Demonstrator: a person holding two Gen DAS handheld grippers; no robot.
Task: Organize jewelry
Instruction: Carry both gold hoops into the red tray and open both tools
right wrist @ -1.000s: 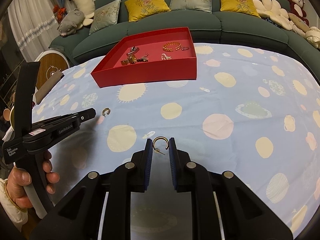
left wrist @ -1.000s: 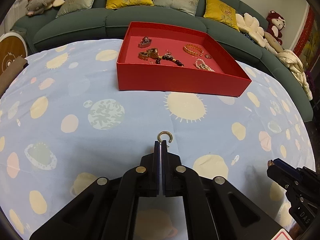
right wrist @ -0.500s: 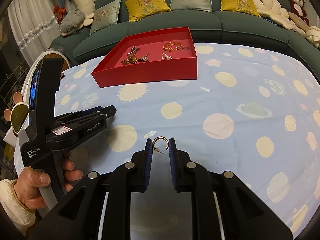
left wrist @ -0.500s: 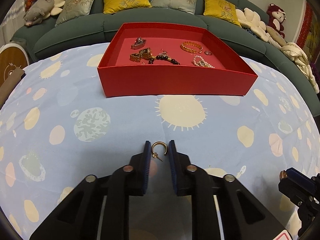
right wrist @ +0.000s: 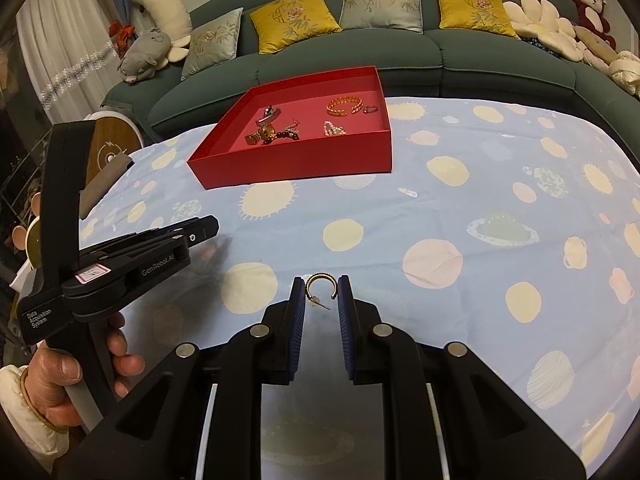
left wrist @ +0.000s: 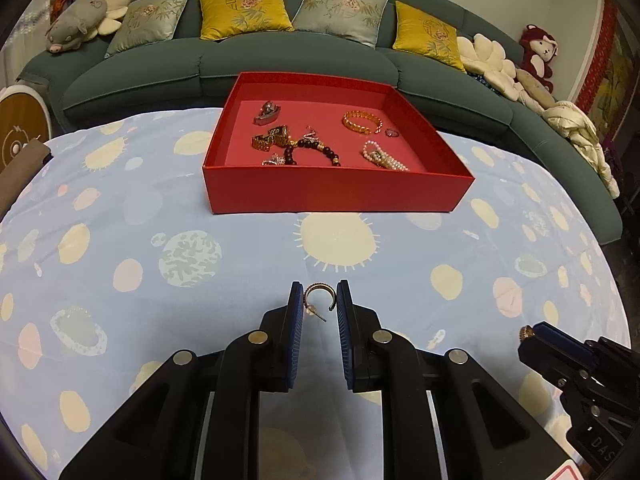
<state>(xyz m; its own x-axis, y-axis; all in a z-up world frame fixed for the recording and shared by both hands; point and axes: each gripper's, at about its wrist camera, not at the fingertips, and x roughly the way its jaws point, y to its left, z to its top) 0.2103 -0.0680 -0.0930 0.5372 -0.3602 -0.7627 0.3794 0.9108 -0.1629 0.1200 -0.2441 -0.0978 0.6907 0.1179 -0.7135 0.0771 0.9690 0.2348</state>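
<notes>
Left wrist view: gold hoop earring (left wrist: 319,298) pinched in left gripper (left wrist: 319,300); right wrist view alone: second hoop (right wrist: 321,289) clamped in right gripper (right wrist: 321,292), holding hand (right wrist: 60,376).

— What are your left gripper's (left wrist: 319,300) fingers (left wrist: 295,304) holding?

— You're pinching a gold hoop earring (left wrist: 318,298) between their tips.

— And ahead?

— The red tray (left wrist: 336,196) is sitting well beyond the fingertips; the right gripper (left wrist: 560,356) is showing off to their right.

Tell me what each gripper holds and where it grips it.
Left gripper: a gold hoop earring, pinched across the hoop's two outer sides. Right gripper: a second hoop earring, same hold.
</notes>
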